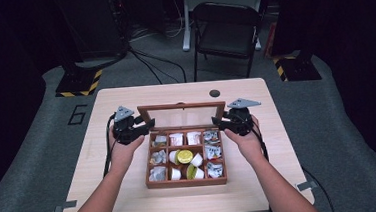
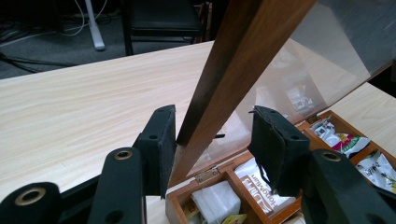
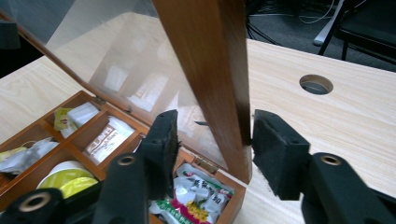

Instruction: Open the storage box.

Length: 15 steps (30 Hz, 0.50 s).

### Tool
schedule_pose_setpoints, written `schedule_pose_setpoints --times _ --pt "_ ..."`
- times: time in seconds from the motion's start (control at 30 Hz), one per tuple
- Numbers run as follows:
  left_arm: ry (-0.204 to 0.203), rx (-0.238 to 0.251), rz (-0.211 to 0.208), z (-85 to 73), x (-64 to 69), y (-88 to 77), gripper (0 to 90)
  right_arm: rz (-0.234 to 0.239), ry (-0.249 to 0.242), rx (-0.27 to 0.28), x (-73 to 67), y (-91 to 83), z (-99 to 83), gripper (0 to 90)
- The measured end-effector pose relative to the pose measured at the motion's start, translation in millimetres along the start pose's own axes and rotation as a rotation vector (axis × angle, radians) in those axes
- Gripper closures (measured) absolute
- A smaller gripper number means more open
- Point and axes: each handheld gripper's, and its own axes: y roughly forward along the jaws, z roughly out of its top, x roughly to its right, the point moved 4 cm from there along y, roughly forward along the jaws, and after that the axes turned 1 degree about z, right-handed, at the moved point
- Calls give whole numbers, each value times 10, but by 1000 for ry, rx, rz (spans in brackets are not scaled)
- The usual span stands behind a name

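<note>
A wooden box (image 1: 186,183) with several compartments stands mid-table, holding tea packets (image 1: 213,152) and small cups with yellow lids (image 1: 184,156). Its glass lid (image 1: 181,106) stands up at the back. My left gripper (image 1: 147,124) is at the lid's left edge. In the left gripper view the lid's wooden side rail (image 2: 233,60) runs up between the jaws (image 2: 212,126), with the left pad (image 2: 163,140) against it. My right gripper (image 1: 219,121) is at the lid's right edge. There the rail (image 3: 210,56) sits between the jaws (image 3: 215,130), the right pad (image 3: 275,149) touching the wood.
The light wooden table (image 1: 132,200) has a round cable hole (image 1: 214,93) behind the box, also visible as the hole (image 3: 316,84). A black folding chair (image 1: 226,30) stands beyond the far edge. Cables (image 1: 158,63) lie on the floor. Bare table flanks the box.
</note>
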Motion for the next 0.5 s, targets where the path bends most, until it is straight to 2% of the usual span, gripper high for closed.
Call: schedule_pose_setpoints --times 0.3,0.5 --pt "-40 6 -10 -34 -70 124 495 -1 18 10 60 102 30 532" --pt "-37 4 -29 -68 -102 176 492 1 19 2 58 162 16 492"
